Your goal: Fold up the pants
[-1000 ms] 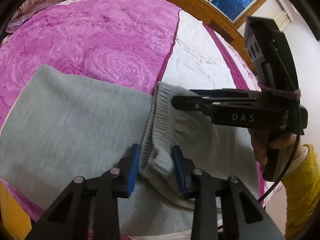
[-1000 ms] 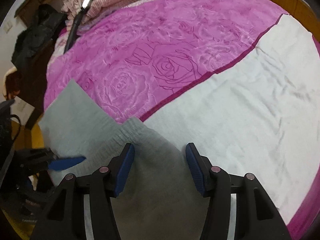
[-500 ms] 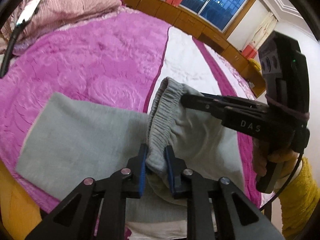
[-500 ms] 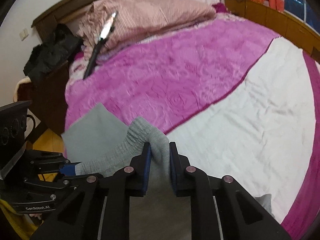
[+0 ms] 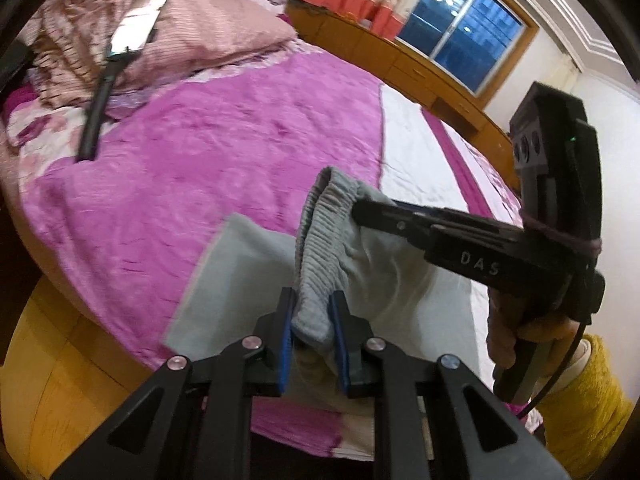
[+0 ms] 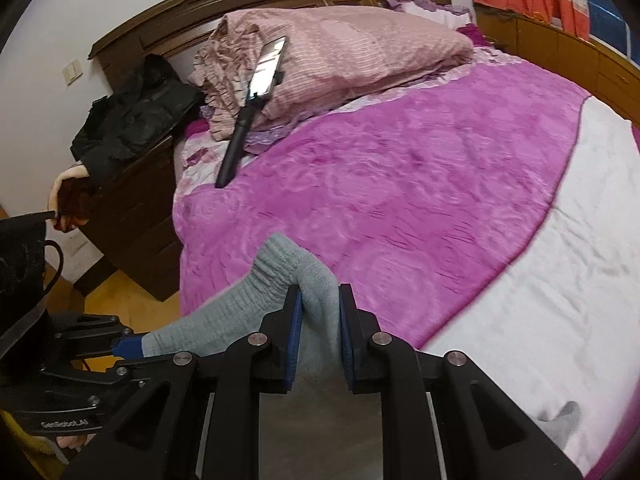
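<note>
While the pants [image 5: 320, 256] hang by their ribbed waistband, both grippers are clamped on that band: the left gripper [image 5: 313, 322] pinches one end between its blue pads, jaws drawn nearly together with only the bunched cloth between them, and the right gripper [image 6: 319, 322] grips the other end the same way. The waistband is lifted clear of the bed [image 5: 224, 152], near its foot edge, while the lower part of the pants drapes down and lies flat on the pink cover [image 6: 400, 200] and over the edge. Judging from this, the fold is at an early stage: the garment looks laid lengthwise with the legs apparently together, and the top end has been picked up, but no crosswise fold is set down yet. What seems left is to carry the waistband over toward the leg ends, lay it down squarely, release, and perhaps fold once more.
</note>
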Demonstrator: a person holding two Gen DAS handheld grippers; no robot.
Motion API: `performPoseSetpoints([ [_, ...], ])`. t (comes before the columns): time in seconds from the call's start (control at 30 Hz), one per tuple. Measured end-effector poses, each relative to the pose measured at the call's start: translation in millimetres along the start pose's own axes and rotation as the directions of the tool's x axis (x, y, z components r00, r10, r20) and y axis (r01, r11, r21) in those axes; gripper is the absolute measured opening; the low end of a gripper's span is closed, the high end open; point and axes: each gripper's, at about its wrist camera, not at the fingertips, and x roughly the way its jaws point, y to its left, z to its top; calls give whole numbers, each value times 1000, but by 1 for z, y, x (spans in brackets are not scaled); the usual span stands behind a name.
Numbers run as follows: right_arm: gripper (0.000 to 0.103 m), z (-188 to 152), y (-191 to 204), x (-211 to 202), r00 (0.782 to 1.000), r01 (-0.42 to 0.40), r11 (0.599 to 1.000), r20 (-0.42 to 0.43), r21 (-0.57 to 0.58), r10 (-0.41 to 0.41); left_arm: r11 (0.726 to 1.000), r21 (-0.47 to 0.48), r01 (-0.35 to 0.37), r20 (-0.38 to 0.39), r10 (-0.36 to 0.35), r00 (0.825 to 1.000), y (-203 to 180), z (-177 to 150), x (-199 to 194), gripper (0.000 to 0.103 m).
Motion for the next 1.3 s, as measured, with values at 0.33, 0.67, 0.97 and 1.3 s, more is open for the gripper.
performPoseSetpoints([
  [0.33,13,6,17,80,994,1,999,-105,35,2,992,-82,-94,-81,87,993,63,-5,25,23],
  [0.67,21,4,-9,44,1000,-13,980,-18,198,17,991,-31,-126,-86,123,989,70,-12,7,40],
  [0.97,22,-49,-73,-55,980,161,916,48,369,-192,986,90,-142,22,140,990,27,11,-8,40],
  [1.3,22,-94,-125,-52,955,277,851,-33,446,-294,978,127,-165,-25,170,985,3,31,89,35],
])
